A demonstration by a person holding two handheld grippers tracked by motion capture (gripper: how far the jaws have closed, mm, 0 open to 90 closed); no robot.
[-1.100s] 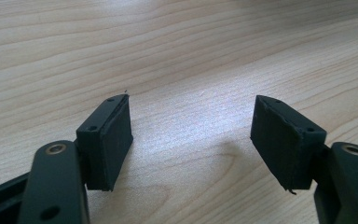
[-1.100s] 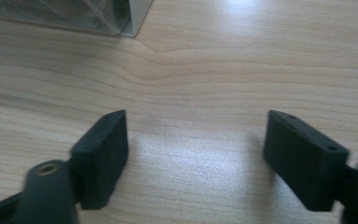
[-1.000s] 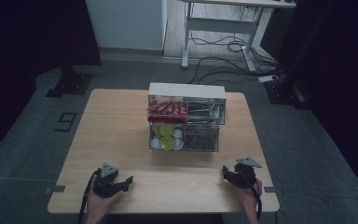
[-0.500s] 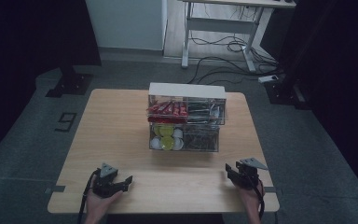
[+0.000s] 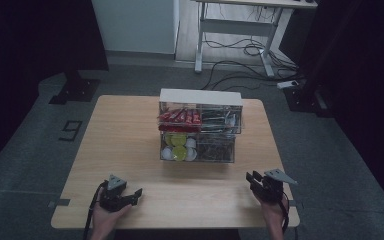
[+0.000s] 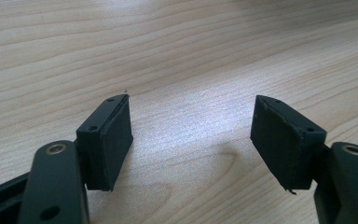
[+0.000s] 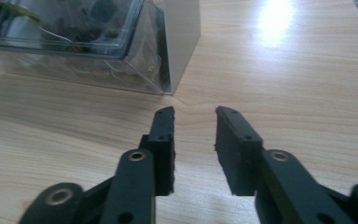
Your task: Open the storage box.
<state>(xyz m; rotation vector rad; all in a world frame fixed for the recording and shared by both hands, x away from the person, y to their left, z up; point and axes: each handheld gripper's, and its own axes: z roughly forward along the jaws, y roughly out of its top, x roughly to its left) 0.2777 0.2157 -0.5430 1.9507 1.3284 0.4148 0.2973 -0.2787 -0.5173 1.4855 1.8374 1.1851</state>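
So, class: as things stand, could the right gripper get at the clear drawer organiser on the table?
Probably yes. The right gripper sits near the table's front edge, its jaws, which have just been closing, empty and still apart. Bare wood lies between it and the clear drawer organiser, with nothing in the way.

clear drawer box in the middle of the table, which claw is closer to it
Right, narrowly. The right claw sits just off the clear drawer box toward its near right corner; the left claw rests farther out to its near left.
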